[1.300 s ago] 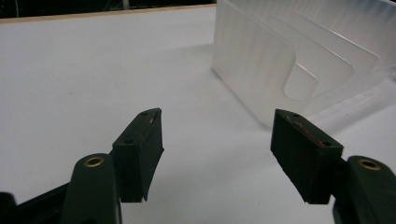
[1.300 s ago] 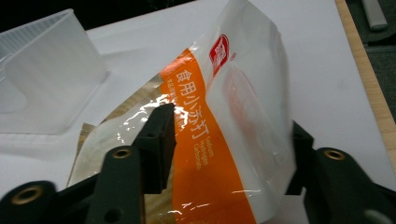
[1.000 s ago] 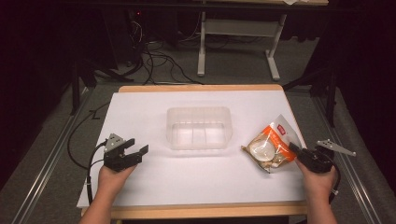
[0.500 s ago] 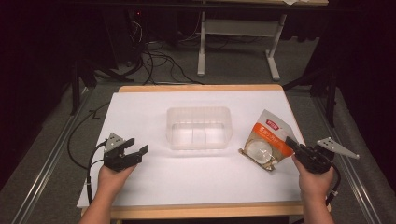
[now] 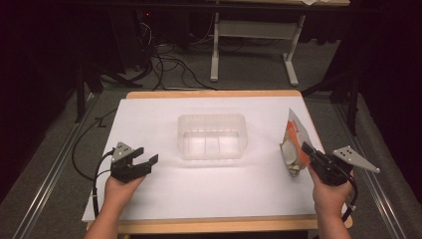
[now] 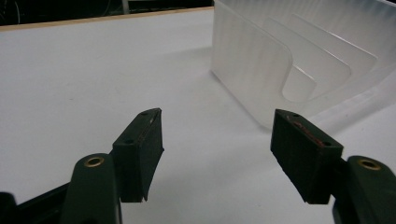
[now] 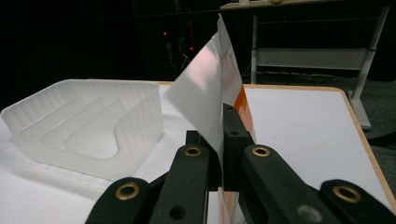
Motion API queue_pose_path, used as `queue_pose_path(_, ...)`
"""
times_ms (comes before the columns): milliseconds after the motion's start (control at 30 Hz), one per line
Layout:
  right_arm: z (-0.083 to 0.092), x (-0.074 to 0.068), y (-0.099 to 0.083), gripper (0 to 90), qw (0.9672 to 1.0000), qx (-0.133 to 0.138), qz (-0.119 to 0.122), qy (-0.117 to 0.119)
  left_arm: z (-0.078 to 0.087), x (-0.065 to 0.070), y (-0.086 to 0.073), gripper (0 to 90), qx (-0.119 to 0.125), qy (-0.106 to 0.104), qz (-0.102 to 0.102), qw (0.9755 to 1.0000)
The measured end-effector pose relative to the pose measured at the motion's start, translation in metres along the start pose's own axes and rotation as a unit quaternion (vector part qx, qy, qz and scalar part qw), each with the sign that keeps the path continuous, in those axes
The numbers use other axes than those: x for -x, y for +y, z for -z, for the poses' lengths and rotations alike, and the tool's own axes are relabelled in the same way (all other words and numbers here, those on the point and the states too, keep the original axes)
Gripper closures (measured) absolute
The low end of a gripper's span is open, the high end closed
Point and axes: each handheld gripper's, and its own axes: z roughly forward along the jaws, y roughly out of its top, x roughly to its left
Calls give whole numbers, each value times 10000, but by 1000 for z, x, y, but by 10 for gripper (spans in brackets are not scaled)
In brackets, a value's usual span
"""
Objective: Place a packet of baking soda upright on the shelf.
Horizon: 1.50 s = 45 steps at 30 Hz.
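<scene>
Right tongs (image 5: 309, 153) clenched on snack bag (image 5: 292, 144); left tongs (image 5: 145, 160) released; clear tray (image 5: 213, 135) between.

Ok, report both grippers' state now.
Left gripper: open, holding nothing.
Right gripper: shut on the snack bag.

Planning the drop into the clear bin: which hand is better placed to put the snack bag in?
Right. Its tongs are shut on the snack bag, holding it upright beside the clear bin. The left tongs are open and hold nothing.
</scene>
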Motion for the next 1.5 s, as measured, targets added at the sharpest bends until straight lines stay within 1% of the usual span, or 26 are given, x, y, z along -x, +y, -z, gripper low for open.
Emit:
queue_pose_path(67, 0, -1, -2, 896, 10000, -21, 16, 25, 0, 0, 0, 346, -19, -6, 4, 10000)
queue_pose_path(100, 0, -3, -4, 856, 9999, -73, 71, 42, 0, 0, 0, 346, -18, -9, 5, 10000)
queue_pose_path(133, 0, -3, -4, 856, 9999, -73, 71, 42, 0, 0, 0, 346, -17, -15, 4, 10000)
queue_pose_path(200, -1, -4, -6, 797, 9999, -91, 117, -8, 0, 0, 0, 346, -17, -17, -3, 10000)
queue_pose_path(233, -1, -3, -6, 776, 9999, -103, 99, -71, 0, 0, 0, 346, -12, -15, -3, 10000)
queue_pose_path(267, -2, -2, -7, 776, 9999, -105, 67, -55, 0, 0, 0, 346, -15, -14, 1, 10000)
queue_pose_path(300, -4, 0, -9, 779, 9998, -173, 5, -45, 0, 0, 0, 346, -14, -11, 3, 10000)
queue_pose_path(400, -5, 2, -11, 782, 9997, -219, -6, -68, 0, -1, 0, 346, -19, -17, 5, 10000)
queue_pose_path(467, -4, 2, -11, 818, 9998, -201, -27, -49, 0, -1, 0, 346, -21, -14, 9, 10000)
queue_pose_path(533, -2, 1, -10, 899, 9999, -155, 48, -27, 0, -1, 0, 346, -22, -10, 6, 10000)
queue_pose_path(567, -2, -2, -8, 900, 9997, -193, 122, -82, 0, 0, 0, 346, -29, -9, 0, 10000)
queue_pose_path(600, -2, -4, -8, 900, 9996, -200, 168, -84, 0, 0, 0, 346, -32, -13, -1, 10000)
queue_pose_path(633, -2, -4, -8, 900, 9996, -200, 168, -84, 0, 0, 0, 346, -32, -13, -1, 10000)
queue_pose_path(733, -3, -9, -2, 900, 9994, -183, 275, -88, 0, 1, 0, 346, -23, -15, -21, 10000)
queue_pose_path(833, -3, -12, 3, 900, 9990, -173, 402, -123, 0, 0, 0, 345, 1, -29, 13, 10000)
queue_pose_path(1000, 1, -14, 8, 900, 9993, -82, 363, -84, 0, -1, 0, 344, 11, -54, 10, 10000)
queue_pose_path(1100, 5, -18, 13, 900, 9990, -3, 443, -55, 1, -1, 0, 344, 41, -47, 7, 10000)
queue_pose_path(1200, 7, -24, 19, 900, 9988, 56, 473, 73, 2, 0, 0, 343, 59, -49, 19, 10000)
queue_pose_path(1233, 6, -26, 22, 900, 9984, 59, 548, 103, 3, 0, 0, 343, 74, -59, 20, 10000)
queue_pose_path(1267, 6, -29, 24, 900, 9983, 55, 575, 99, 3, 0, 0, 343, 87, -61, 10, 9999)
queue_pose_path(1300, 5, -33, 30, 900, 9984, 72, 545, 164, 4, 0, 0, 343, 92, -64, 6, 9999)
queue_pose_path(1333, 5, -33, 30, 900, 9984, 72, 545, 164, 4, 0, 0, 343, 98, -71, 13, 9999)
queue_pose_path(1433, 2, -37, 39, 900, 9983, 129, 514, 260, 5, -1, 0, 342, 120, -91, 29, 9999)
queue_pose_path(1500, 0, -41, 47, 900, 9979, 157, 540, 314, 6, 0, 0, 335, 201, -199, 18, 9996)
